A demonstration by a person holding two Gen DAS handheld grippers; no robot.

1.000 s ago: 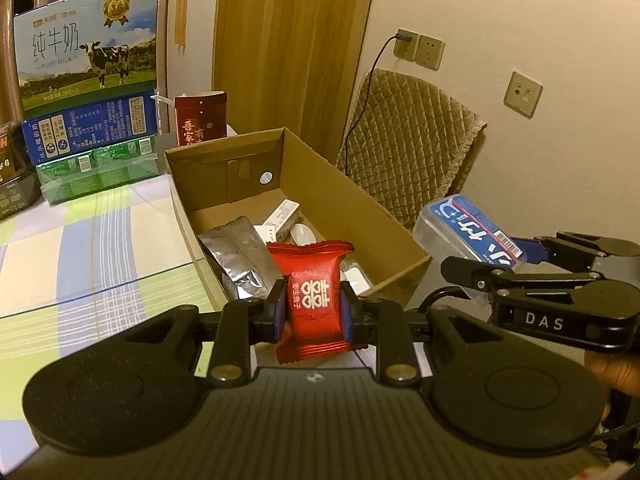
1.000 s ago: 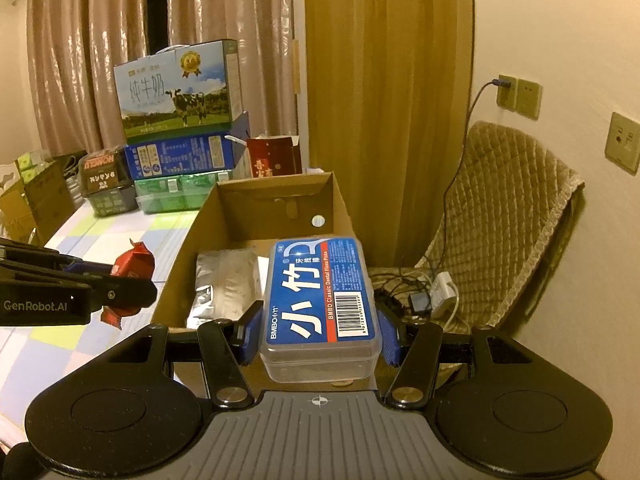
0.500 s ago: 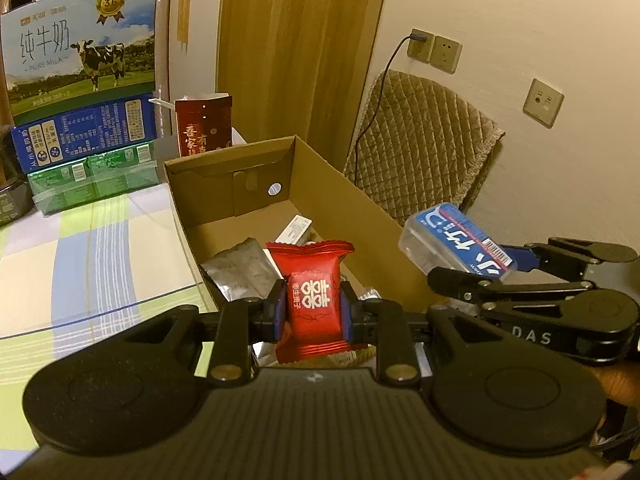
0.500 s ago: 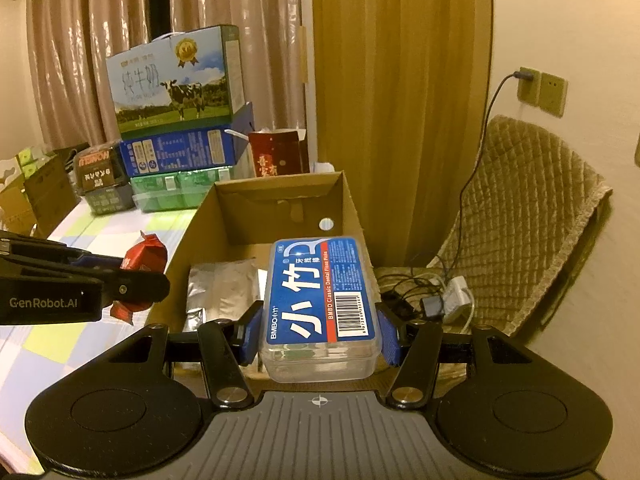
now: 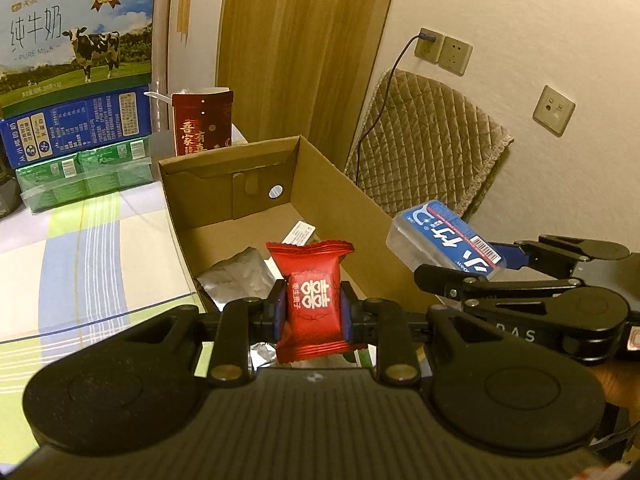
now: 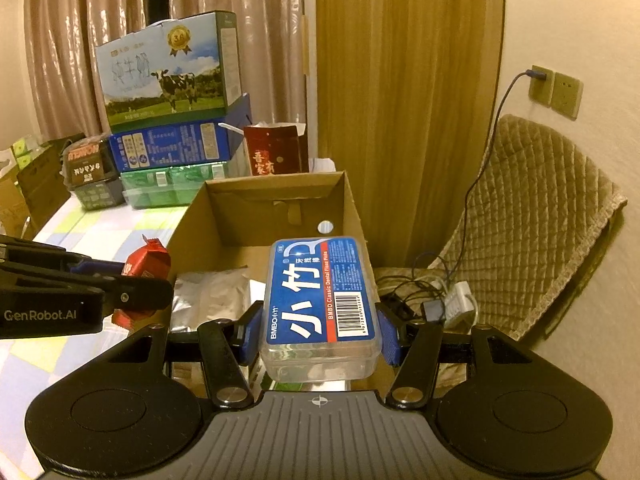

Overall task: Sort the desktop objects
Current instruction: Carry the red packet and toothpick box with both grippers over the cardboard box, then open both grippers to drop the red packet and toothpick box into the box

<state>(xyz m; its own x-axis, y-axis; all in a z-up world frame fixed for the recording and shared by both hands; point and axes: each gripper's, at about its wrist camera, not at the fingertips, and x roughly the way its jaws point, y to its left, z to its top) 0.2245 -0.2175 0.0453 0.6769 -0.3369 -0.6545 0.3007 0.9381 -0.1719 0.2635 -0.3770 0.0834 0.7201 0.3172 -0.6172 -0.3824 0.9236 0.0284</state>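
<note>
Gripping candy (image 5: 312, 300) and floss box (image 6: 320, 304), hand-held grippers hover over striped tablecloth (image 5: 80, 248).

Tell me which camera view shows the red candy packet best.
The left wrist view: the red candy packet faces the camera, printed front fully visible, clamped in the left tool. The right wrist view catches only its crinkled edge, side-on and partly hidden behind that tool.

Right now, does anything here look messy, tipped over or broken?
Nothing looks spilled or broken. The left hand-held gripper holds a red candy and the right hand-held gripper a floss box, both near the open carton. Only the cables beside the chair are tangled.
</note>
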